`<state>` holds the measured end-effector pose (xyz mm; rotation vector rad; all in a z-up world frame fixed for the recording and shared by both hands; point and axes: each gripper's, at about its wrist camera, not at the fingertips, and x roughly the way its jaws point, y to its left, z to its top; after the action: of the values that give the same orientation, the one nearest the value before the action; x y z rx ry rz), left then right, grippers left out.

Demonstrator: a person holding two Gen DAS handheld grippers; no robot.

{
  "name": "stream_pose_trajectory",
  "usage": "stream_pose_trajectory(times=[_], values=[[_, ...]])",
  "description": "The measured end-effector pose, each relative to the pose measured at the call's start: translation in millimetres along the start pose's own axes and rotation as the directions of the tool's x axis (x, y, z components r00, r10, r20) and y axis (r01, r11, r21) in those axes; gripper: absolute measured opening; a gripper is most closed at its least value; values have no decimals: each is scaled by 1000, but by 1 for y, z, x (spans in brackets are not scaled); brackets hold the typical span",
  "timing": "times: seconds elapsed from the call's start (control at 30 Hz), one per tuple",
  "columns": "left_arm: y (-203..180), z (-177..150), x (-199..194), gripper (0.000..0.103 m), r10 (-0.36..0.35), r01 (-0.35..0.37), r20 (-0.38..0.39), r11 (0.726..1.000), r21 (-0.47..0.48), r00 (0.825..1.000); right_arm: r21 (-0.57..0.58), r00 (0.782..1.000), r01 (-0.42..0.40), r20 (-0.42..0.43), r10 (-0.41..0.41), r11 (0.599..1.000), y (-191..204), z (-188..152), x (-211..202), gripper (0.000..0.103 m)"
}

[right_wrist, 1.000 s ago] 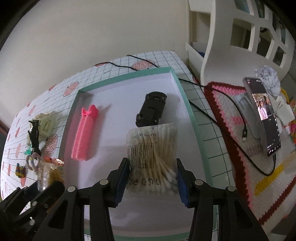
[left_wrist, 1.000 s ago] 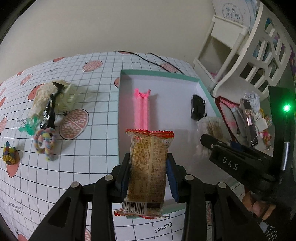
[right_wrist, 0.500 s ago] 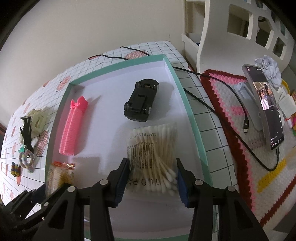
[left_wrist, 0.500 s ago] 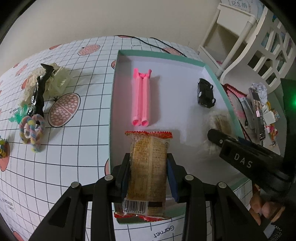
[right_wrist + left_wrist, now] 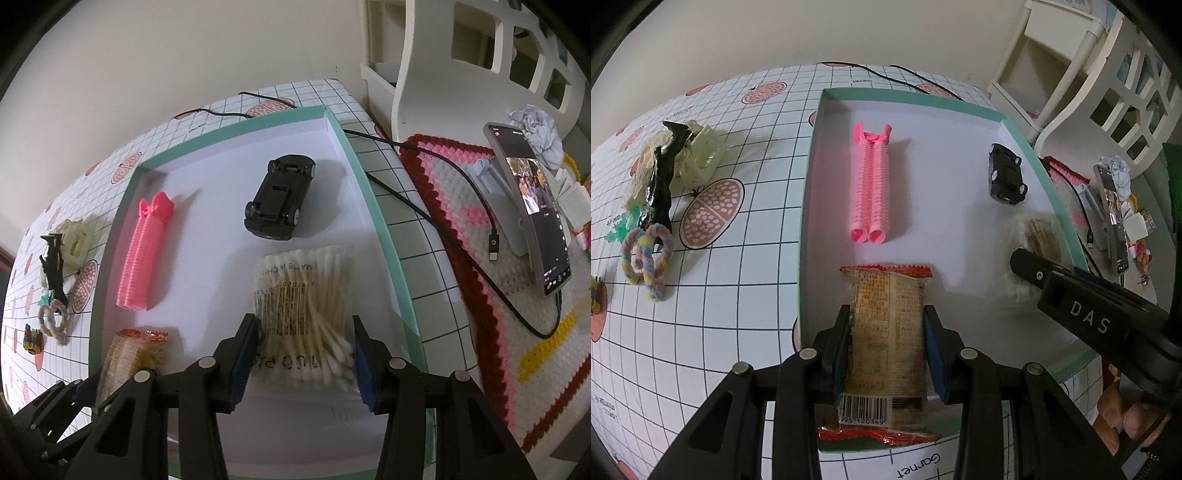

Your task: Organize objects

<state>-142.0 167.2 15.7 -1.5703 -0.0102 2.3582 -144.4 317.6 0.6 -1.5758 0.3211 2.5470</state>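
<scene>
Inside one tray (image 5: 807, 206): left jaws clamp one snack packet (image 5: 886, 332), right jaws one cotton-swab bag (image 5: 308, 314).

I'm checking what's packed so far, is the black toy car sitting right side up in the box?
No, the black toy car lies upside down in the teal box, chassis and wheels facing up.

A shallow white cardboard tray with a teal rim (image 5: 388, 236) serves as the landmark. Inside it, a pink ribbed hair roller (image 5: 144, 251) lies near its left wall, a black toy car (image 5: 280, 197) toward its far right corner, and a clear bag of cotton swabs (image 5: 306, 314) just before the car. A cream claw clip (image 5: 698, 155) and a pastel twisted hair tie (image 5: 646, 254) lie left of the tray, outside.
</scene>
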Motion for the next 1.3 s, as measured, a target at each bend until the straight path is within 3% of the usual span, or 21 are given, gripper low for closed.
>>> stream_pose_trajectory(times=[0.5, 0.87, 0.97, 1.2, 1.3], values=[[0, 7, -9, 49, 3, -4, 29, 1000, 24, 1000, 1, 1000, -12, 27, 12, 1000, -1, 2, -7, 52], [9, 16, -36, 54, -4, 8, 127, 1000, -30, 992, -2, 996, -37, 76, 38, 999, 1, 4, -20, 54], [14, 17, -41, 61, -1, 9, 148, 998, -55, 989, 0, 995, -41, 94, 41, 999, 2, 5, -23, 63], [33, 19, -34, 62, 29, -13, 125, 992, -123, 992, -19, 995, -35, 90, 36, 999, 5, 2, -23, 63], [40, 18, -33, 68, 52, -34, 121, 989, -144, 991, -21, 995, -38, 93, 40, 999, 6, 2, -23, 66]])
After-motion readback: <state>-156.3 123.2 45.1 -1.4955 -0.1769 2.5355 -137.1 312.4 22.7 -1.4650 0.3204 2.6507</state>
